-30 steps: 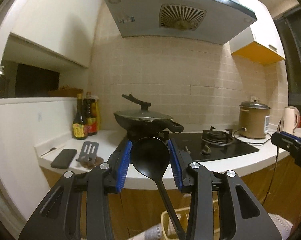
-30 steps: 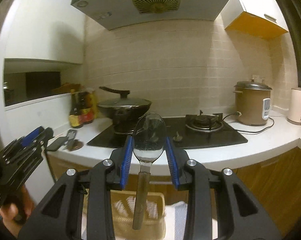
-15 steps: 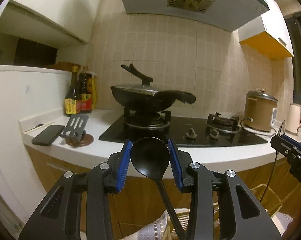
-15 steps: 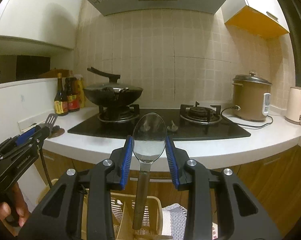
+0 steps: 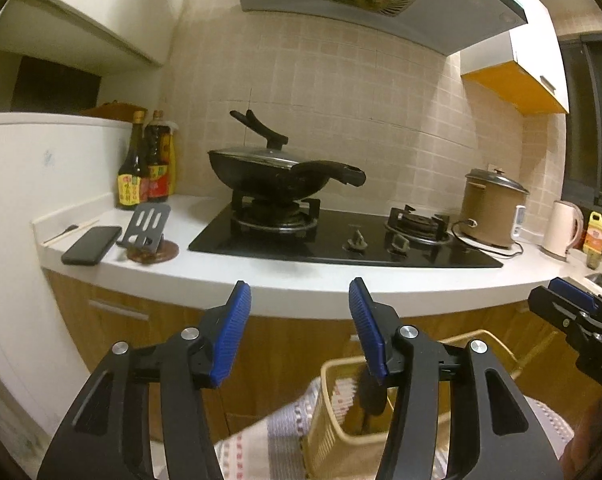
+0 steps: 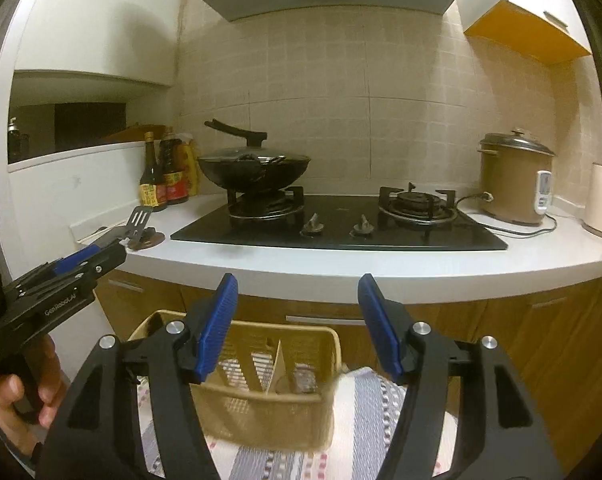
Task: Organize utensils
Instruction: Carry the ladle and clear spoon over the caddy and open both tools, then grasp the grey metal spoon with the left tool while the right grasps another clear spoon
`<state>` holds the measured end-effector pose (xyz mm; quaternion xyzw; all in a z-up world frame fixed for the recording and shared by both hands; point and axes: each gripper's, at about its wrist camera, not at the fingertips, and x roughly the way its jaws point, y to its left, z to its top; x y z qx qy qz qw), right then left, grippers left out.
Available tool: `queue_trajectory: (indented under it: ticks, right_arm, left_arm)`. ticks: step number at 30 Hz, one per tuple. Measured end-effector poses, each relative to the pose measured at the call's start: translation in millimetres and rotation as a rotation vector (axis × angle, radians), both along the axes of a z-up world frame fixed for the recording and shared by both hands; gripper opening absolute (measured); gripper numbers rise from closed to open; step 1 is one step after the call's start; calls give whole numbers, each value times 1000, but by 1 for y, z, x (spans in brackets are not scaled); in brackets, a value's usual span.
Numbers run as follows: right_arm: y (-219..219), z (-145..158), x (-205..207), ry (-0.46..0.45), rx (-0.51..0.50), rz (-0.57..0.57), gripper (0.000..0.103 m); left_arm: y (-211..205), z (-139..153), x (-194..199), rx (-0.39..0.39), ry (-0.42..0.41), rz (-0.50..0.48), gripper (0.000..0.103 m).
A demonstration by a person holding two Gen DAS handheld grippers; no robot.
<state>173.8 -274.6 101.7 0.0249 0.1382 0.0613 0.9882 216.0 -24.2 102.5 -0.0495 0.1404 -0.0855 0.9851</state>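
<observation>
Inside basket (image 6: 237, 396), divider (image 6: 275, 364) only from right gripper (image 6: 297, 300).

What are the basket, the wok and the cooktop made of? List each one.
Basket: seemingly plastic, matte beige, with molded slotted walls.
Wok: likely dark metal, black, with a dull sheen; glass-looking lid.
Cooktop: probably black glass, glossy and reflective.

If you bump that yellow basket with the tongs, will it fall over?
Probably it slides or wobbles rather than falls. The basket looks like thin slotted plastic, so likely light. It sits on a striped cloth, which may bunch up. A dark spoon stands inside, which could make it tippier.
</observation>
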Motion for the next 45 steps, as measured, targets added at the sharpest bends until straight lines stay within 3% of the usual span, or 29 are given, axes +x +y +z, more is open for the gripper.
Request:
queue_trajectory:
  ticks: [7, 11, 15, 18, 21, 30, 34, 36, 38, 45]
  right_arm:
    - [-7, 19, -40, 46, 7, 10, 59]
    - [-8, 18, -51, 160, 13, 36, 59]
    - [-8, 0, -50, 336, 25, 112, 59]
    - [-4, -22, -48, 452, 26, 154, 59]
    - [1, -45, -44, 543, 28, 176, 59]
    - [13, -105, -33, 784, 31, 233, 59]
    - [21, -124, -22, 862, 38, 253, 56]
    - [24, -131, -18, 890, 35, 261, 49]
    - [28, -139, -14, 913, 28, 264, 46]
    - [32, -155, -2, 967, 12, 249, 45]
  left_arm:
    - [12, 10, -33, -35, 89, -43, 49]
    - [15, 14, -53, -11, 166, -51, 49]
    - [22, 3, -64, 29, 311, -67, 49]
    - [35, -16, -69, 16, 434, -76, 49]
    - [53, -46, -74, -50, 554, -81, 49]
    - [59, -133, -87, -25, 814, -92, 50]
    - [51, -151, -94, -1, 867, -126, 46]
    - [48, -157, -97, 7, 888, -141, 36]
    - [44, -161, -99, 8, 911, -155, 32]
    - [36, -160, -103, 42, 904, -156, 32]
